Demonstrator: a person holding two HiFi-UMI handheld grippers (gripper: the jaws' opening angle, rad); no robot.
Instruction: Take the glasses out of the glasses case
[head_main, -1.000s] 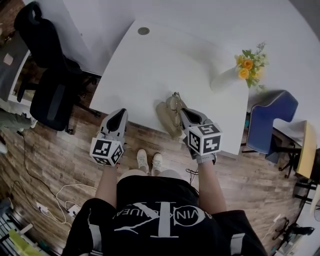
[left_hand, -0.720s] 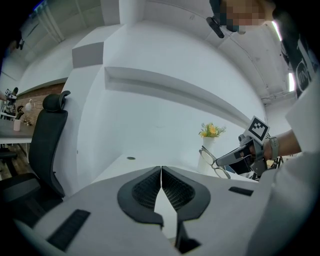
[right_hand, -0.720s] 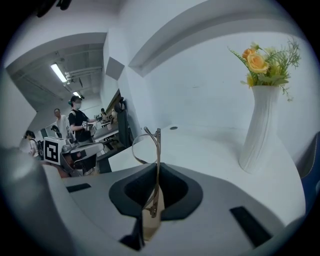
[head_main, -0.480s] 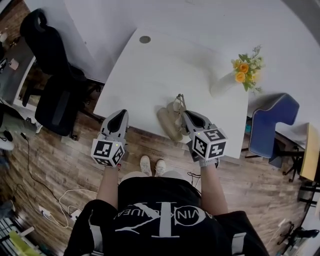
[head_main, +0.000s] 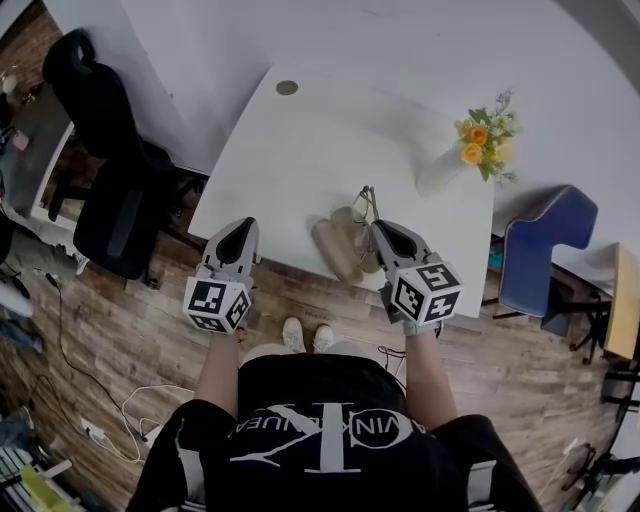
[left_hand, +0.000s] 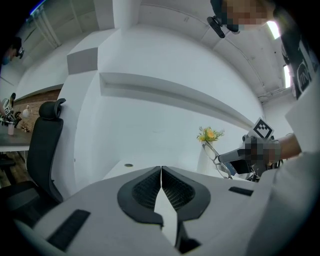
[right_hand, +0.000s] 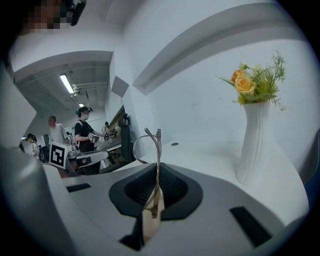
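On the white table (head_main: 300, 150) sit a beige case (head_main: 335, 248) and a white vase (head_main: 440, 172) of yellow-orange flowers (head_main: 478, 142); beside the table are a blue chair (head_main: 545, 250), a black chair (head_main: 110, 205) and brown wood-grain floor (head_main: 120, 330).

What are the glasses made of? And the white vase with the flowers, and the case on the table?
Glasses: probably thin metal, because the frame is wire-slim and catches the light.
Vase: white and ribbed with a soft shine. It looks like ceramic, though it could be plastic.
Glasses case: beige and dull, maybe leather or fake leather. It is too small here to be sure.
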